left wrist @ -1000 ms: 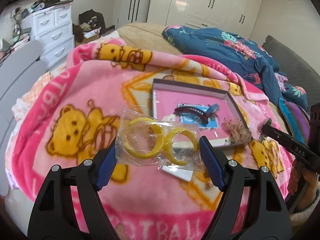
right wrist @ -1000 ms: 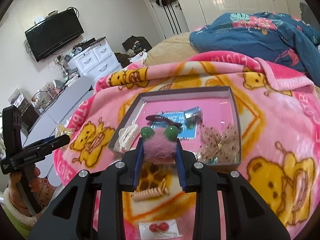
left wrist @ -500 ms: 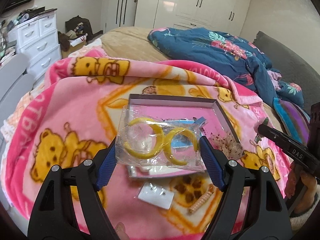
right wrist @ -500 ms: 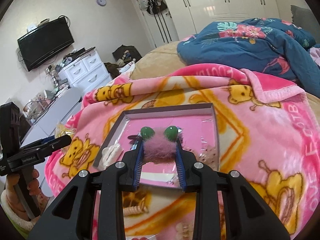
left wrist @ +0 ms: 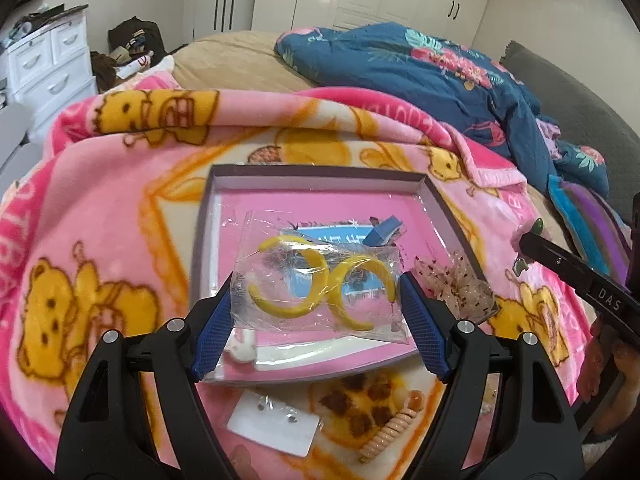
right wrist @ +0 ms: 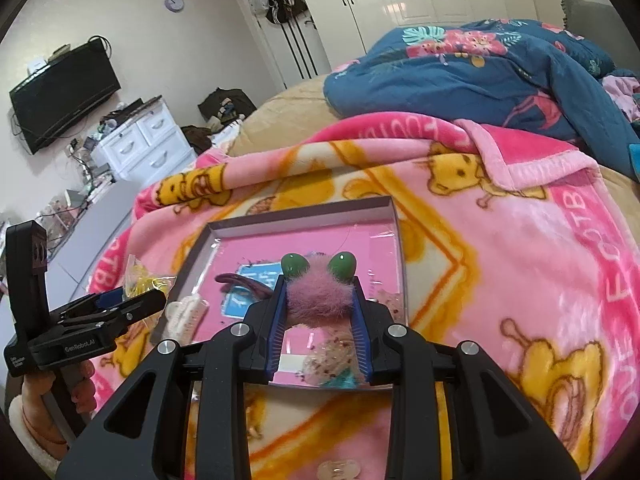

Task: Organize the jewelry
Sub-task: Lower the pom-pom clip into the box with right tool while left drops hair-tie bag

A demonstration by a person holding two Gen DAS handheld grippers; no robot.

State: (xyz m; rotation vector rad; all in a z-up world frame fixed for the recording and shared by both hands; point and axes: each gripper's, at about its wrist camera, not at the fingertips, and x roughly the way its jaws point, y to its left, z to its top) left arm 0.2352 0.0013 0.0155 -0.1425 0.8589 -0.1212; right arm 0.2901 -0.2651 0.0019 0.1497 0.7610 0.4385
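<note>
The shallow box [left wrist: 224,184] on the pink bear blanket [left wrist: 100,240] served as the collection tray and as the reference point for all positions below.

Status of work, as judged from the views: partly complete. Already inside the box were a blue printed card [left wrist: 320,236], a dark hair clip [right wrist: 240,282] on that card, a small blue clip [left wrist: 386,231] at the card's far right corner, a white claw clip [right wrist: 186,312] in the near left corner and a speckled mesh bow [left wrist: 452,286] at the near right corner. Two items were in transit. Outside the box, on the blanket just beyond its near wall, a white earring card [left wrist: 274,426] and a peach spiral hair tie [left wrist: 390,432] remained to be collected.

Left gripper [left wrist: 320,312]: its jaws were clamped widely across a clear plastic bag [left wrist: 316,280] containing two yellow hoop earrings [left wrist: 288,276]. The bag was crinkled and glossy; the hoops were open C-shapes lying side by side. The bag hung above the near half of the box and was not yet released.

Right gripper [right wrist: 320,308]: its jaws were closed on a pink fluffy hair ornament [right wrist: 320,294] with two glossy green beads [right wrist: 294,264] at its top. It was held above the near edge of the box, not yet set down.
</note>
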